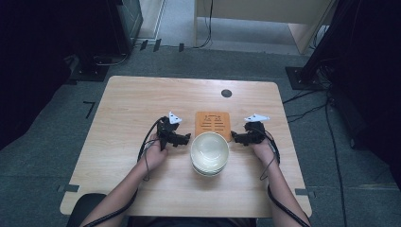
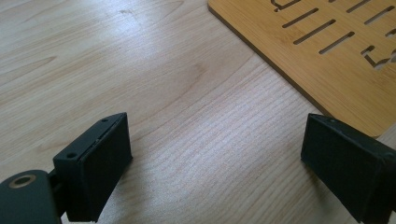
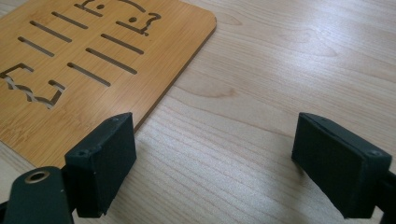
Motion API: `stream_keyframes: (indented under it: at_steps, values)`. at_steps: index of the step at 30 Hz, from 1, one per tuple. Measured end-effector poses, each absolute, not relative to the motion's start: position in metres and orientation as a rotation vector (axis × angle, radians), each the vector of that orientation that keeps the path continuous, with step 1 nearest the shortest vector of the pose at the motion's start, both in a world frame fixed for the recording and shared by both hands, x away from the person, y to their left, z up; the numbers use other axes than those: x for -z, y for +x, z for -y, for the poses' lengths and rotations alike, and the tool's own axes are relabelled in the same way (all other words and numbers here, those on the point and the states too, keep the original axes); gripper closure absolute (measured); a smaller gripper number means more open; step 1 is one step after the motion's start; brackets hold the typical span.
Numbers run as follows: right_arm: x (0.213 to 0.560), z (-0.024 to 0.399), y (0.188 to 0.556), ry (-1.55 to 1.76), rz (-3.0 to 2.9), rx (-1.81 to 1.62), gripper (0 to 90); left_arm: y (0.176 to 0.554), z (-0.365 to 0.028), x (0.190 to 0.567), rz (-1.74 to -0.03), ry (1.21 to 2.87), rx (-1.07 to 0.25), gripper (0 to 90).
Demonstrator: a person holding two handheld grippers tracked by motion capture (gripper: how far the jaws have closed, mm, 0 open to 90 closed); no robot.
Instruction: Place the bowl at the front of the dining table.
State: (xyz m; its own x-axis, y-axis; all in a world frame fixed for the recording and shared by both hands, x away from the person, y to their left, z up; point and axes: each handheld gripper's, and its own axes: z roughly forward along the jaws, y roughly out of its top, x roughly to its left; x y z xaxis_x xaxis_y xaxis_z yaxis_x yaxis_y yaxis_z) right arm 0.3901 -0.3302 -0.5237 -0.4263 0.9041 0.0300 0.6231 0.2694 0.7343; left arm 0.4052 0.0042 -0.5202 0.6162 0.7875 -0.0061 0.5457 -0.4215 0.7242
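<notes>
Stacked bowls (image 1: 210,153) sit upright, mouths up, between both open tongs.

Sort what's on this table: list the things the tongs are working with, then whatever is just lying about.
In the job:
stack of bowls, flanked by the left tongs and right tongs, both open and holding nothing
slotted bamboo mat, just behind the bowls

Lying about:
dark round disc, near the far edge of the table
</notes>
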Motion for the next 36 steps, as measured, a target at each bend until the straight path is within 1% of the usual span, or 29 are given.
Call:
stream_keyframes:
  at_steps: [13, 15, 22, 36]
  values:
    - [0.524, 0.331, 0.378, 1.495, -2.041, -0.917, 12.6, 0.405, -0.004, 0.52, -1.041, 2.134, -0.44, 8.0]
    - [0.524, 0.331, 0.378, 1.495, -2.041, -0.916, 12.5, 0.405, -0.004, 0.52, -1.041, 2.134, -0.44, 8.1]
    - [0.524, 0.33, 0.38, 1.478, -2.07, -0.918, 8.0, 0.406, -0.005, 0.52, -1.025, 2.14, -0.432, 8.1]
    - [0.524, 0.329, 0.386, 1.469, -2.078, -0.923, 7.9, 0.408, -0.008, 0.52, -0.969, 2.165, -0.407, 8.1]
